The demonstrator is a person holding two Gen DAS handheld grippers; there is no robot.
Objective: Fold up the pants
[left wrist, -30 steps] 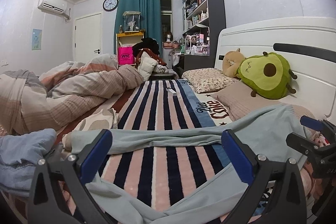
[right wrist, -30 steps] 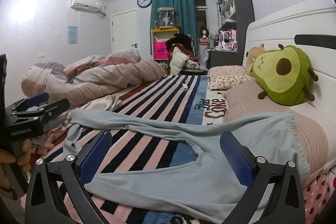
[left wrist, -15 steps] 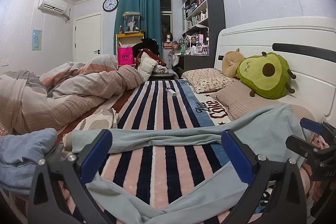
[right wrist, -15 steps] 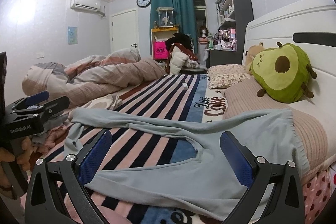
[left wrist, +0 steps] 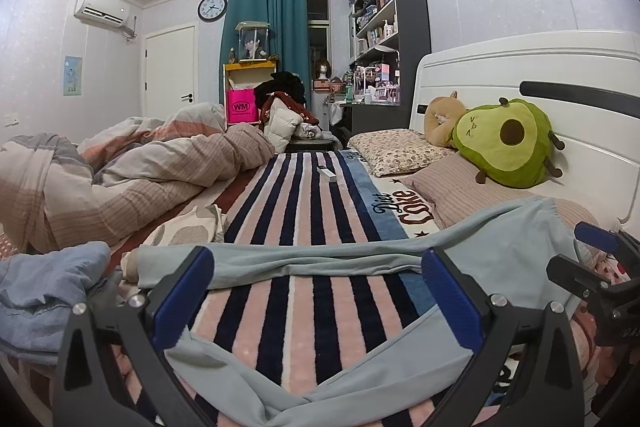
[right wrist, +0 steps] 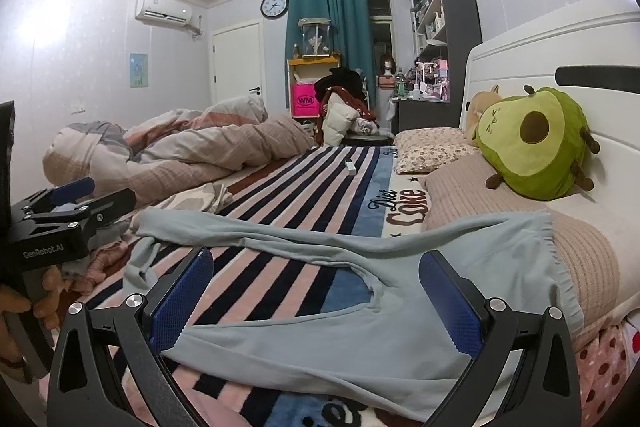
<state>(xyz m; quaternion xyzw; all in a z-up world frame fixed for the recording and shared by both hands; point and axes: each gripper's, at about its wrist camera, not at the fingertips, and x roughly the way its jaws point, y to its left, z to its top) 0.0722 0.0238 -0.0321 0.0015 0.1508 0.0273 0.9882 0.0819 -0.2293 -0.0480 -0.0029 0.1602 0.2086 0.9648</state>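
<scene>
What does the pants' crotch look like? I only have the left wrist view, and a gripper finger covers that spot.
Observer: In the right wrist view the pants split in an open V at the crotch, with the striped blanket showing between the legs.
Operator: Is the right gripper holding anything?
Observer: No. The right gripper is open and empty.
Operator: What holds my gripper?
Observer: A hand at the frame's left edge grips the handle of the left gripper.

Dim ceiling light, fisheye-bent edges
</scene>
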